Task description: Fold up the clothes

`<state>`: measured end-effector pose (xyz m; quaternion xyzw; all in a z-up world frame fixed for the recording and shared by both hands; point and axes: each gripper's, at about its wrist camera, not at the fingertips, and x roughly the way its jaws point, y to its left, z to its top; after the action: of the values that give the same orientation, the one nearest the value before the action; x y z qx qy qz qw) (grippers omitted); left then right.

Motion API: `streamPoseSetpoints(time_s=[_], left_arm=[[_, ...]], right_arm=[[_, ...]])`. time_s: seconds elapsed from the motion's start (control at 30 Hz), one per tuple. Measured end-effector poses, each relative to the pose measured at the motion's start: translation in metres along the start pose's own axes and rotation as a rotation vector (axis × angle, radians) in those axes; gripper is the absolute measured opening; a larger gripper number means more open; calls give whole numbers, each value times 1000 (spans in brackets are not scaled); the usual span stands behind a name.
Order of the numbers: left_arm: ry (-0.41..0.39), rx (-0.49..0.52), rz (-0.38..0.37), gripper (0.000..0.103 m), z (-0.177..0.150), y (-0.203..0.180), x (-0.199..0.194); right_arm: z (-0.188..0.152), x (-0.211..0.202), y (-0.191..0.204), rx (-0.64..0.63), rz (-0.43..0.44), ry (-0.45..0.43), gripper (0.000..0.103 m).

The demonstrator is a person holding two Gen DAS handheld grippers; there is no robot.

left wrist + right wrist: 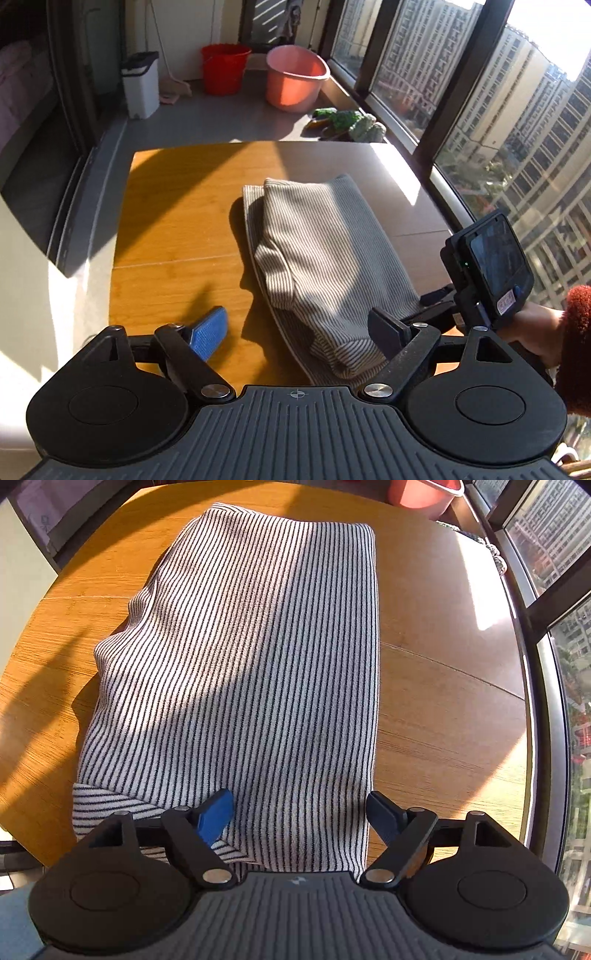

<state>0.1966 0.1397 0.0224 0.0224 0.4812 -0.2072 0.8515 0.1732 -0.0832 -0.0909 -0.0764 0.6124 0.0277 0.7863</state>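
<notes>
Two hand-held grippers are hovering at the near edge of the worktop (177, 221), and both are standing open with nothing between the fingers. The left gripper (299, 332) is pointing forward over the wood, its blue-padded finger (208, 330) out over bare worktop to the left of the garment (325, 266) while its other finger is reaching across the garment's near right corner. The right gripper (299, 818) is sitting low and looking steeply down, its jaws spread wide over the near hem of the garment (251, 657), one finger over the striped cloth and the other just past its right edge.

The garment is lying folded into a long bundle in the middle of the worktop, running away from the person, with a second layer peeking out along its left side.

Only the left view is showing the right hand (535, 332), in a rust-red sleeve (576, 332), gripping its device with a small screen (498, 251) on top. That view is also taking in the floor beyond: a red bucket (225, 68), a pink basin (295, 79), a white bin (140, 85) and green slippers (343, 123) by the window (517, 110). The right view is giving the close look at the stripes and the diagonal-striped flap (110, 805) at the near left corner.
</notes>
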Motion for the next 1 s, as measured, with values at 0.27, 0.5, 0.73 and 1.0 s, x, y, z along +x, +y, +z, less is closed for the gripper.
streamPoseSetpoints(time_s=[0.27,0.5,0.73,1.0], left_arm=[[65,-47,-18,90,31,45,31],[63,-232,112,91,20,81,41],[71,-363,267,93,-23,94,27],[69,-324,295,94,-55,62,45]], right_arm=[[-29,-61,68,-353,-99,-99,44],[-44,-33,111,-678,-26,-98,45],[-71,-37,104,-1025,32,-252,80],[-97,-19,94,-1117,0,-389,79]])
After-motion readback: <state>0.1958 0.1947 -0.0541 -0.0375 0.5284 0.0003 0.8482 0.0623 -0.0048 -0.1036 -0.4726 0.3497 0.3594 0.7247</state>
